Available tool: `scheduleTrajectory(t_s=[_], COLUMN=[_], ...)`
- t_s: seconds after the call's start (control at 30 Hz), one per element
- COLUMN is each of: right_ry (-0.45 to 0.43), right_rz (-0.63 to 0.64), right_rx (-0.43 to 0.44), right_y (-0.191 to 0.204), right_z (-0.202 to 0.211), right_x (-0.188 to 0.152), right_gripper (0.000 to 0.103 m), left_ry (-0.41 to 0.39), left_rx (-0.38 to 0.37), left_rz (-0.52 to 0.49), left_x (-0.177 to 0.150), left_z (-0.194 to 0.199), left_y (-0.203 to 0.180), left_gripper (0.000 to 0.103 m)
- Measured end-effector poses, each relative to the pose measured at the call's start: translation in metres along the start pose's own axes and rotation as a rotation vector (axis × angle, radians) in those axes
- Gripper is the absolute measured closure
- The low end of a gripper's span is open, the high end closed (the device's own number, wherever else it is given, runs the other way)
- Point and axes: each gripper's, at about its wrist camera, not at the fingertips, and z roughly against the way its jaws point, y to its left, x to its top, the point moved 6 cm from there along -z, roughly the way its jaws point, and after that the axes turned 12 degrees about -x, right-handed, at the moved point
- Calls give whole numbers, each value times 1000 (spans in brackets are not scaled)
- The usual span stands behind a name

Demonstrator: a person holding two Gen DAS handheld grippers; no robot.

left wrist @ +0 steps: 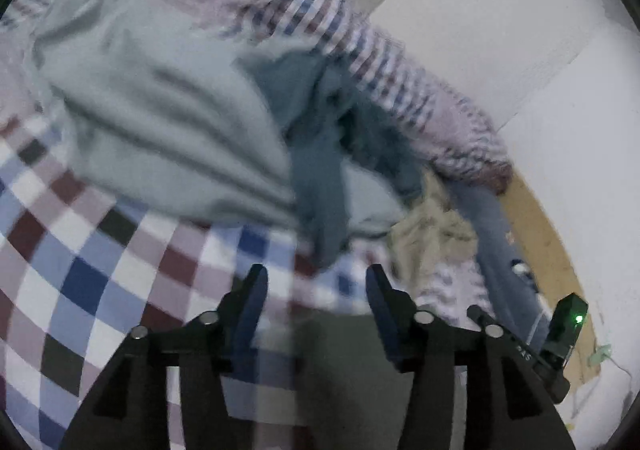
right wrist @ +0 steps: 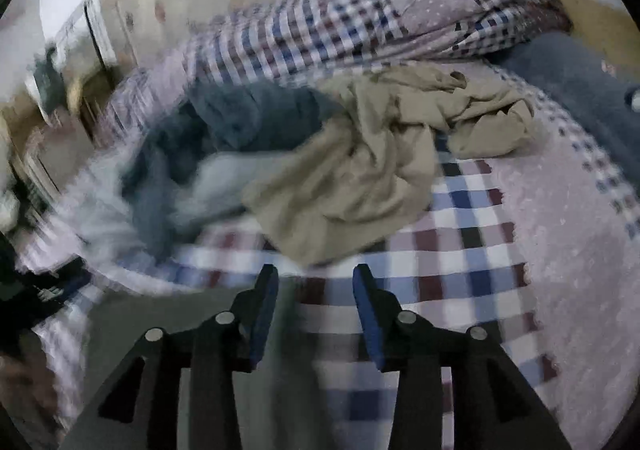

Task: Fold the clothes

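On top of a bed covered by a checked bedsheet (left wrist: 100,262) in white, blue and dark red lie several loose clothes in a heap. From the left wrist view, a pale grey-green garment (left wrist: 152,113) lies crumpled across the sheet, and a darker teal garment (left wrist: 320,153) is draped over its right edge, hanging down toward the camera. Just beside these, to the right, a beige garment (left wrist: 432,226) sits bunched up, only partly visible. Behind the clothes a rolled checked quilt (left wrist: 360,37) runs along the far side of the bed, next to a white wall (left wrist: 500,9).

The left hand-held gripper (left wrist: 316,282) hovers just short of the hanging teal cloth, its two fingers spread wide apart with nothing between them.

From the right wrist view, the beige garment (right wrist: 360,161) lies wrinkled in the middle of the bed, overlapping the teal garment (right wrist: 240,117) on its left; the pale garment (right wrist: 216,177) shows underneath, blurred. The quilt (right wrist: 360,21) lies behind them, and a pinkish blanket (right wrist: 560,209) with tiny dots covers the right part of the bed. The bedsheet (right wrist: 460,250) is bare in front of the pile.

The right hand-held gripper (right wrist: 316,278) is likewise wide open and empty, its fingertips near the beige garment's lower edge but not touching it
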Motion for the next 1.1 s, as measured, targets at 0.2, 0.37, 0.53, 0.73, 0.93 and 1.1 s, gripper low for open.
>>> scheduleTrajectory(t_s=[0.2,0.37,0.53,0.73,0.93,1.1], right_ry=[15,45,73,45,30,-23], right_rz=[18,169,239,277,280,274], right_rx=[130,-12,-98,-143,-152,-176], right_y=[57,71,53,55,57,56], right_z=[4,-33,-65,-69,-63,-39], right_x=[-11,-38,-59,-65,-64,-69], right_gripper=[53,53,50,48,47,34], left_ry=[64,148,171,187,185,153], left_rx=[-114,19,156,304,332,312], left_rz=[-110,-226,-367,-532,-573,-597], left_x=[-16,-43,-62,-81,-87,-90], left_z=[-13,-48,-60,-72,-73,-57], left_y=[-59,-61,-49,-35,-35,-44], left_gripper=[39,39,39,35,35,22])
